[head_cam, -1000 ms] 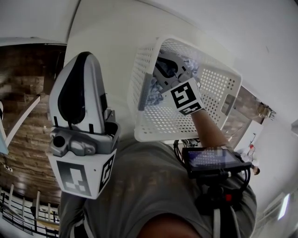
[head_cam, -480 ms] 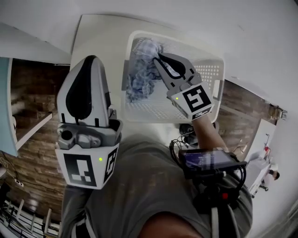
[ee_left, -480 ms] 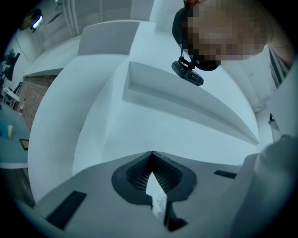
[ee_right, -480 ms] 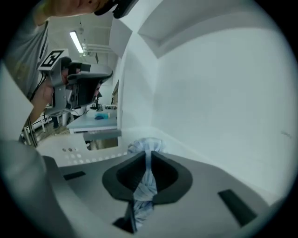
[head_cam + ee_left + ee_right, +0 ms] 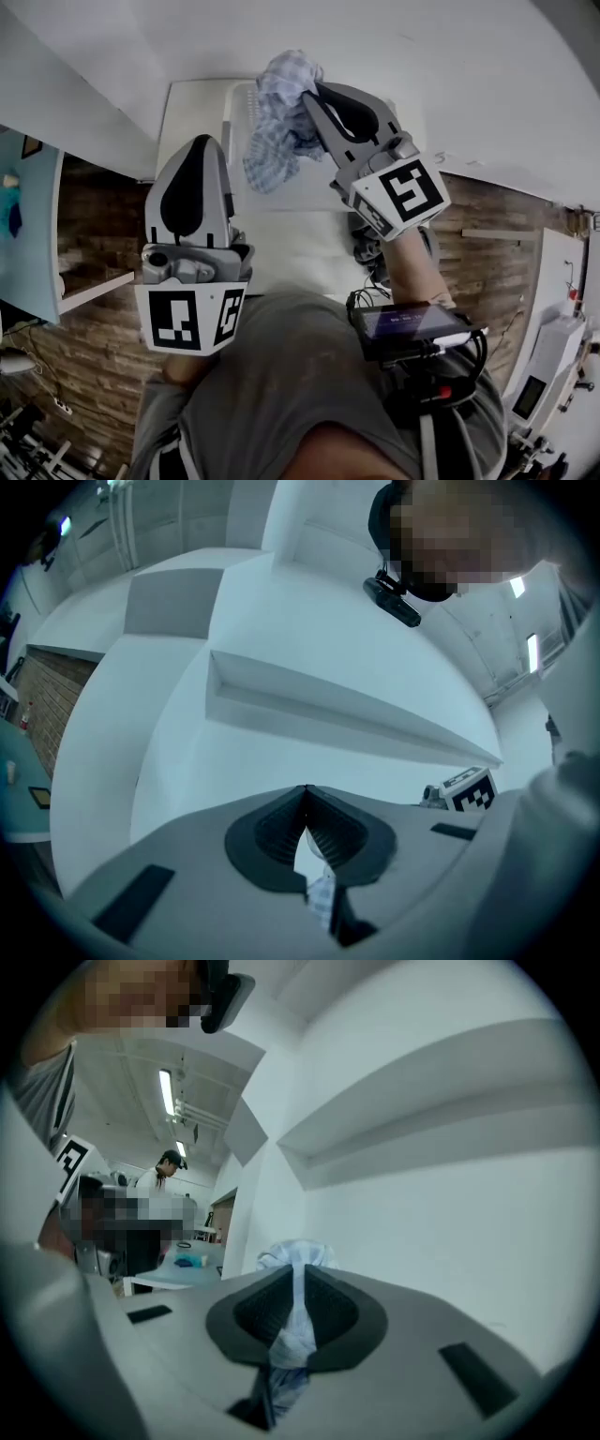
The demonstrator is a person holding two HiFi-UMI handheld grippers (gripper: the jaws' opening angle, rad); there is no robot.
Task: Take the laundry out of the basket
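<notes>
the right gripper [image 5: 315,96] pinched a bundle of pale checked laundry [image 5: 279,117], its jaws closed tight on the fabric. in the right gripper view the cloth ran up the narrow line between the two dark pads and bunched out past their tips, with only a white wall and a ledge behind it. seen from the head camera, the bundle hung from the jaw tips in loose folds, trailing down and to the left of the gripper.

behind the laundry, a strip of the white perforated basket [image 5: 246,103] showed at the bundle's left edge, with a grey handle on its side. the rest of the basket was washed out against the white table [image 5: 192,108] on which it stood, and whether more laundry lay inside could not be told.

the left gripper [image 5: 199,142] was held lower and to the left, near the table's front edge and well apart from the cloth. its jaws were pressed together at the tips, and the left gripper view showed nothing caught between the pads. it faced a white wall with a long ledge.

a square-marked cube [image 5: 398,192] sat at the back of the right gripper. below it, a small screen device [image 5: 412,323] was strapped at the person's waist, over a grey shirt [image 5: 281,375]. brick-patterned flooring [image 5: 84,328] flanked the table on both sides.
</notes>
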